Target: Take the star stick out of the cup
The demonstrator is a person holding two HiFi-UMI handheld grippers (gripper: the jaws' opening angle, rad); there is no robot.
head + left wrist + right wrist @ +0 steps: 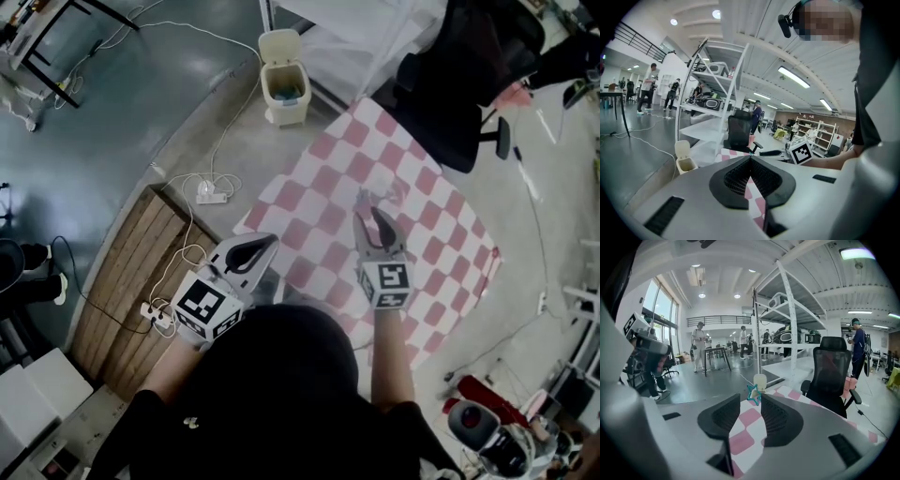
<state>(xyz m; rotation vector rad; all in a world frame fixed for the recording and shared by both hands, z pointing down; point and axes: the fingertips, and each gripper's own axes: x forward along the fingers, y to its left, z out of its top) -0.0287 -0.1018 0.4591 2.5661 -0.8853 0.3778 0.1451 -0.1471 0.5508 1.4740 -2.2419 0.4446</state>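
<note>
Your right gripper [751, 398] stands spread, the teal star-shaped stick [753, 393] at its tips; your left gripper [750, 157] is pressed together.

Open lab: shelving racks [790, 324], office chair [832, 373], cabled floor [141, 103].

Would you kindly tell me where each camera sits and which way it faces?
Head view: on the person's head, looking steeply down at the checkered cloth; shows their arms, left gripper and right gripper.
Left gripper view: on that gripper, looking along shut jaws toward a black chair; shows a forearm.
Right gripper view: on that gripper, looking along open jaws past a teal star.
Shared: both gripper views show the chair and white bin.
</note>
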